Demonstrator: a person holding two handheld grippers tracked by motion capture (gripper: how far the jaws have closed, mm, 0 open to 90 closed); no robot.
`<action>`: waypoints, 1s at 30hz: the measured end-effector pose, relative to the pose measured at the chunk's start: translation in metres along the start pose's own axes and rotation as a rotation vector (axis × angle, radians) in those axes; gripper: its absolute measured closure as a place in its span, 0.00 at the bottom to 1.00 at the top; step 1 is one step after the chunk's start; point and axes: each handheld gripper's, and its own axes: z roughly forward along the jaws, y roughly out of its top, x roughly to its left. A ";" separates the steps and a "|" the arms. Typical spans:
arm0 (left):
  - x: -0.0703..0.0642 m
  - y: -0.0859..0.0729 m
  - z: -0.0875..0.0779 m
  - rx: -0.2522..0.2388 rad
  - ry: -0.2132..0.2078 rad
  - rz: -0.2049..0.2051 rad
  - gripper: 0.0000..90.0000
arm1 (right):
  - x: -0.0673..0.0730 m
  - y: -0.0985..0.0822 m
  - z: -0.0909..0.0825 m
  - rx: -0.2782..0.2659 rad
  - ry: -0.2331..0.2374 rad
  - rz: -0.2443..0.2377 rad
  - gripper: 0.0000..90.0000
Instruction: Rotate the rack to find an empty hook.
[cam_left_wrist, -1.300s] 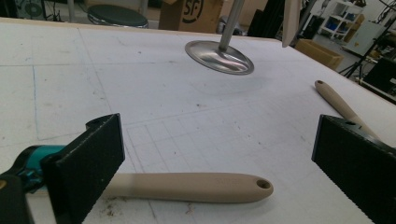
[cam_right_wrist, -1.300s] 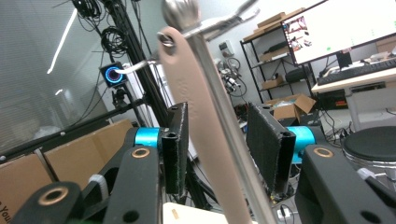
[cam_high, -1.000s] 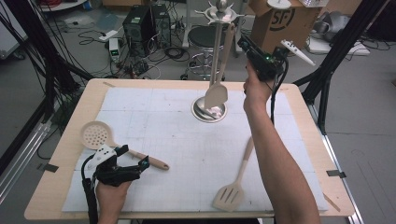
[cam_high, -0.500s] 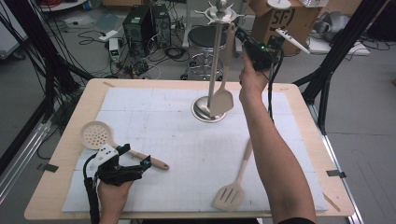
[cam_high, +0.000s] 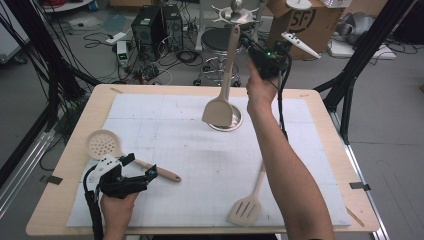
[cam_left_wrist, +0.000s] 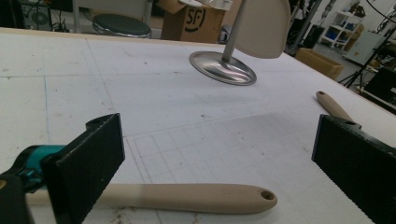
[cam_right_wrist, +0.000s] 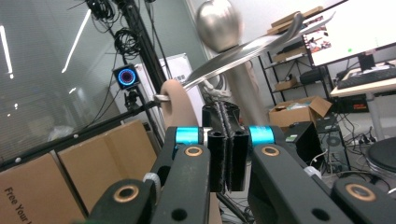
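Right hand-held gripper (cam_high: 264, 56) has just clenched empty, pads pressed together beside the solid spatula (cam_high: 223, 95). That spatula, carried a second ago, now hangs free from a hook of the rack (cam_high: 234, 12); hanging step looks done. Left hand-held gripper (cam_high: 131, 172) stands released over the skimmer (cam_high: 106, 145) handle. Slotted spatula (cam_high: 249, 204) lies on the white-matted table (cam_high: 320, 97); cluttered lab floor behind.

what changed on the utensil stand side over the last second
The right tongs rose toward the top of the stand beside the hanging spatula, and their jaws have just been closing; they now press together with nothing visibly between them. The spatula's handle end sits on a hook by them. Unchanged: the left tongs, open over the skimmer, and the slotted turner on the mat.
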 end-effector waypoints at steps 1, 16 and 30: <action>0.000 0.000 0.000 -0.002 0.000 0.001 0.03 | 0.002 -0.001 0.002 -0.001 0.005 0.000 1.00; 0.004 0.001 -0.004 -0.007 -0.004 -0.004 0.03 | 0.036 -0.011 0.031 0.058 0.043 -0.047 1.00; 0.007 0.001 -0.010 -0.027 0.005 -0.019 0.03 | -0.006 0.001 -0.001 -0.026 -0.046 0.027 1.00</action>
